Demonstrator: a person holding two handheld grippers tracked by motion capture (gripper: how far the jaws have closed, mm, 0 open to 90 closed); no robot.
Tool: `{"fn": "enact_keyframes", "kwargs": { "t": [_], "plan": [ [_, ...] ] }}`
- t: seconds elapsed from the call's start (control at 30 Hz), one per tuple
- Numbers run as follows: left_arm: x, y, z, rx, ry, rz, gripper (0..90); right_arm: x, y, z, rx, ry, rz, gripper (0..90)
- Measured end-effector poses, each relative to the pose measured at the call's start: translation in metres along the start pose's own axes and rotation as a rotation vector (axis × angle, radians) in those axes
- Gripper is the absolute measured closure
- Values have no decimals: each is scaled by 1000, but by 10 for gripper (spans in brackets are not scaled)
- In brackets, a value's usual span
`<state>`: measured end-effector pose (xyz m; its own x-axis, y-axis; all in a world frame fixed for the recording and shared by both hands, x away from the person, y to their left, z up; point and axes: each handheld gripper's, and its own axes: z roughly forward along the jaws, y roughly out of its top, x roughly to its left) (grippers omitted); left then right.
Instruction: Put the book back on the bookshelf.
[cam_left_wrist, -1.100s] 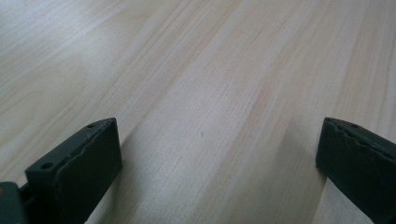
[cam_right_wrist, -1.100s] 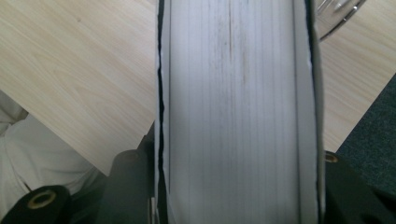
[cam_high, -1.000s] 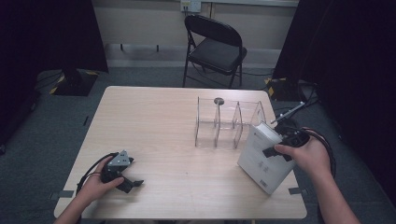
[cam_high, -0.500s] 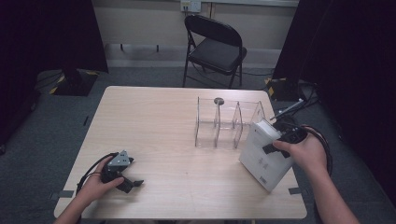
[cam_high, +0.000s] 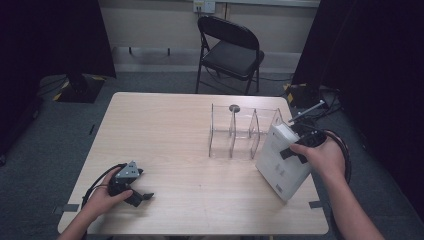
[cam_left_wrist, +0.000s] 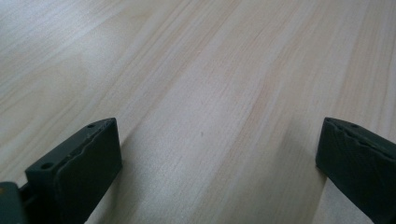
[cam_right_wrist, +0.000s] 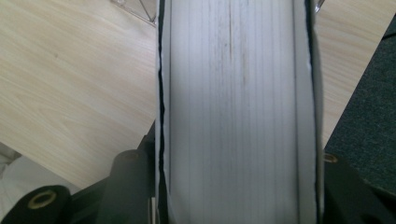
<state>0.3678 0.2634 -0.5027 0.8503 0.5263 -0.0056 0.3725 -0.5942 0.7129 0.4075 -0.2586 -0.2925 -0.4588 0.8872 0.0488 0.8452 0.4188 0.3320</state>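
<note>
Right claw (cam_high: 296, 150) grips a thick white book (cam_high: 280, 162), tilted beside the clear acrylic divider rack (cam_high: 240, 132); left claw (cam_high: 142, 196) gapes released on the pale woodgrain table (cam_high: 165, 130).

This looks like a recording room or lab set up for filming, not a home. A plain square table with a pale wood-grain top (cam_high: 165, 145) stands alone in the middle of the high view on grey carpet (cam_high: 45, 130). Black curtains (cam_high: 50, 35) hang at the upper left and along the right side, screening off the space. A black metal folding chair (cam_high: 231, 50) sits behind the table at top centre, against a bare cream wall with a white socket plate (cam_high: 204, 6). Loose cables and black-and-yellow taped gear (cam_high: 75, 87) lie on the floor at the left edge.
</note>
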Motion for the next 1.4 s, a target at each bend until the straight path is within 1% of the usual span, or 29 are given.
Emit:
{"fn": "enact_keyframes", "kwargs": {
  "t": [0.07,0.1,0.13,0.2,0.3,0.33,0.4,0.47,0.5,0.73,0.87,1.0,1.03,1.1,1.27,1.33,1.4],
  "plan": [
    [0,0,0,-1,-2,0,0,-1,1,0,-8,-3,-9,525],
    [0,0,0,0,-1,0,0,0,2,-1,4,-8,14,524],
    [0,0,0,0,-1,0,0,0,3,-1,4,-9,7,525],
    [0,0,0,0,-1,0,0,0,5,-1,10,-16,26,524],
    [0,0,0,0,-1,0,0,-2,7,-1,11,-26,22,525],
    [0,0,0,0,-1,0,0,-1,8,-1,17,-22,28,525],
    [0,0,0,0,-1,0,0,-3,9,-1,17,-27,20,524],
    [0,0,0,-1,-7,0,0,-4,10,0,17,-26,32,525],
    [0,0,0,0,-1,0,0,-4,10,0,15,-26,36,525],
    [0,0,0,0,-1,0,0,-7,16,-2,10,-34,60,525],
    [0,0,0,0,-1,0,0,-7,20,-3,10,-46,56,524],
    [0,0,0,0,-1,0,0,-7,24,-4,7,-46,66,524],
    [0,0,0,-1,-6,0,0,-7,25,-4,7,-46,69,524],
    [0,0,0,-1,-2,0,0,-7,27,-4,8,-49,70,524],
    [0,0,0,1,-1,0,0,-8,30,-2,23,-58,89,525],
    [0,0,0,0,-1,0,0,-9,31,-1,16,-62,90,525],
    [0,0,0,1,0,0,0,-10,32,-1,17,-65,104,525]
  ]
}}
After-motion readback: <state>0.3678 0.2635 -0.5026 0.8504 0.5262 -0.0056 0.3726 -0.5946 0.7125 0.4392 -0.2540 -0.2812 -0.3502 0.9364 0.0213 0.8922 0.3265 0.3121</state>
